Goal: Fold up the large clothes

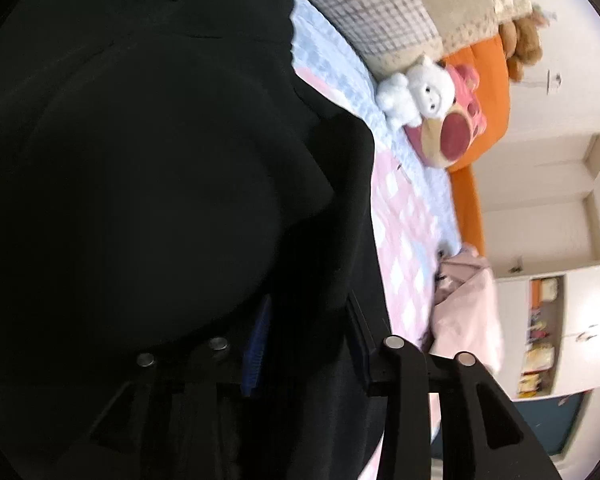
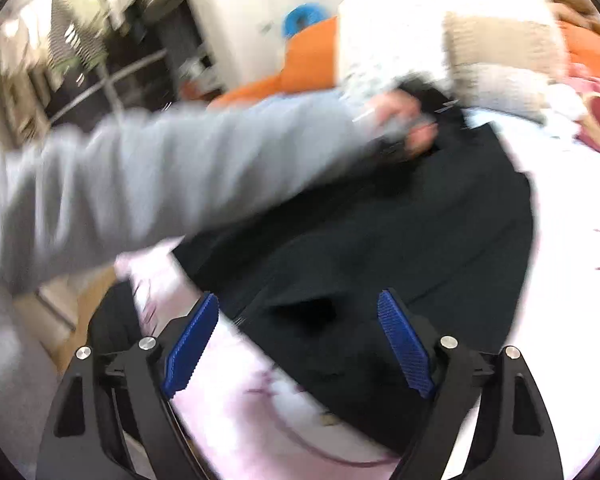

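A large black garment (image 2: 380, 240) lies spread on the bed. In the left wrist view it (image 1: 160, 160) fills most of the frame, draped over and between the fingers of my left gripper (image 1: 304, 344), which is shut on its fabric; one blue pad (image 1: 256, 352) shows. My right gripper (image 2: 300, 344) is open, its blue pads (image 2: 404, 344) wide apart just above the garment's near edge. The person's grey-sleeved arm (image 2: 160, 184) reaches across to the garment's far end, where the left gripper is largely hidden.
The bed has a pink and blue checked cover (image 1: 404, 208). Pillows (image 1: 372, 8), a white plush toy (image 1: 416, 88), an orange headboard (image 1: 488, 92) and a crumpled pink cloth (image 1: 468, 312) lie along the far side. A shelf unit (image 1: 540, 328) stands beyond.
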The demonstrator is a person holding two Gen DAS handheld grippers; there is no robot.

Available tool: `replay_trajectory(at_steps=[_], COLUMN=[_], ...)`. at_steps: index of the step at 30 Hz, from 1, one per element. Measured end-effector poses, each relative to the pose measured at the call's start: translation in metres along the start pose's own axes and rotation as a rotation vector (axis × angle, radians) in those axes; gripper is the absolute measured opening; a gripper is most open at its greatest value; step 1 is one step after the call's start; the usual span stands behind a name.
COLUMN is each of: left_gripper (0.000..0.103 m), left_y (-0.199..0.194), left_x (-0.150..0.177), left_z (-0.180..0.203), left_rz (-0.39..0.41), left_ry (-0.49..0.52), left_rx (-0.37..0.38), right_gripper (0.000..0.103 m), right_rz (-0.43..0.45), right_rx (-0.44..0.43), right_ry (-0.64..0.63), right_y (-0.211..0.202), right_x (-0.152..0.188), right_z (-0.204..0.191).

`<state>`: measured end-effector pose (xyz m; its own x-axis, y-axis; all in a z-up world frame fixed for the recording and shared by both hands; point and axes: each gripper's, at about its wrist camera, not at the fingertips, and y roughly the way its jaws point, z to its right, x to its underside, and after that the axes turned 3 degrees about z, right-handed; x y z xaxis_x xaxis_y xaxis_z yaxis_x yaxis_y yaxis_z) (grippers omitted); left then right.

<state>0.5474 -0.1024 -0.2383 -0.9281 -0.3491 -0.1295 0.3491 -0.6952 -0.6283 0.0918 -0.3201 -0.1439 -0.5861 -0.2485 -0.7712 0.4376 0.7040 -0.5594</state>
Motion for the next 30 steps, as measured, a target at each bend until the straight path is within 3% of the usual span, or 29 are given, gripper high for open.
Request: replay_trajectory(at_steps=[4, 6, 8, 11, 14, 16, 17, 18, 19, 20, 24, 30], left_gripper=[0.039, 0.048, 0.062, 0.064, 0.064, 0.06, 0.049, 0.033, 0.022, 0.008, 0.007, 0.007], left_y=[-0.014, -0.014, -0.017, -0.025, -0.016, -0.013, -0.009, -0.007, -0.004, -0.003, -0.012, -0.025], left_x=[0.005, 0.008, 0.018, 0.033, 0.035, 0.034, 0.032, 0.031, 0.028, 0.027, 0.021, 0.013], left_z=[-0.001, -0.004, -0.005, -0.001, 0.005, 0.009, 0.011, 0.011, 0.01, 0.008, 0.007, -0.022], left_rz=[0.022, -0.003, -0.023, -0.043, -0.081, -0.085, -0.086, -0.085, -0.082, -0.079, -0.033, 0.037], left_ry=[0.016, -0.003, 0.009, 0.073, 0.087, 0.115, 0.118, 0.112, 0.096, 0.079, 0.073, -0.014], left_rx=[0.022, 0.069, 0.088, 0.108, 0.121, 0.103, 0.097, 0.096, 0.102, 0.121, 0.201, 0.173], right_gripper=[0.072, 0.067, 0.06, 0.046, 0.045, 0.045, 0.034, 0.027, 0.006, 0.006, 0.006, 0.005], right_rz=[0.107, 0.136, 0.127, 0.081, 0.031, -0.018, -0.047, -0.056, -0.061, -0.064, 0.017, 0.098], right_rx=[0.102, 0.17, 0.216, 0.263, 0.238, 0.27, 0.271, 0.261, 0.23, 0.209, 0.201, 0.146], right_ry=[0.189, 0.275, 0.367, 0.455, 0.527, 0.527, 0.528, 0.535, 0.557, 0.576, 0.629, 0.735], right_y=[-0.01, 0.003, 0.03, 0.067, 0.094, 0.112, 0.121, 0.124, 0.129, 0.132, 0.114, 0.097], right_x=[-0.044, -0.062, -0.079, -0.088, -0.093, -0.097, -0.096, -0.095, -0.092, -0.092, -0.1, -0.097], right_z=[0.093, 0.139, 0.191, 0.24, 0.271, 0.278, 0.281, 0.281, 0.286, 0.288, 0.301, 0.328])
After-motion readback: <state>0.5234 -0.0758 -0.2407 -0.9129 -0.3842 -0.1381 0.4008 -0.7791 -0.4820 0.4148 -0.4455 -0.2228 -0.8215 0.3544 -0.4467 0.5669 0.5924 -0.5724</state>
